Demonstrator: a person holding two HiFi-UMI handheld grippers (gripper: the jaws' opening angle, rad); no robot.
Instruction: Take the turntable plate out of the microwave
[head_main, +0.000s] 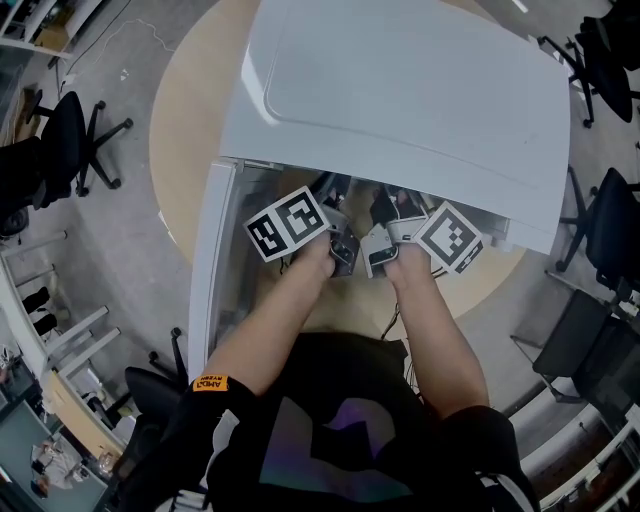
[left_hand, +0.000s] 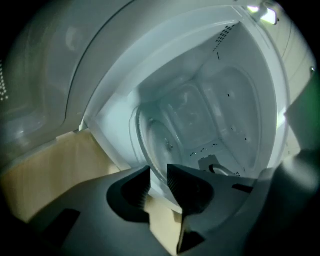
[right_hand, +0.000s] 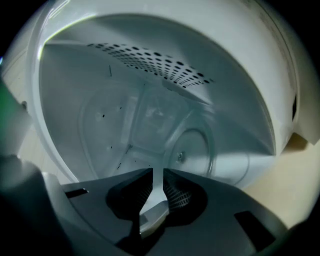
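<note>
The white microwave (head_main: 400, 100) stands on a round wooden table (head_main: 190, 130), with its door (head_main: 213, 270) swung open at the left of the frame. Both grippers are at the mouth of the cavity. The glass turntable plate (left_hand: 162, 142) lies inside on the cavity floor, ahead of both tools. The left gripper (left_hand: 158, 172) has its jaws a little apart, and only the microwave's front edge and the table show in the gap. The right gripper (right_hand: 157, 175) has its jaws separated by a thin slit. They are not pinching the plate.
</note>
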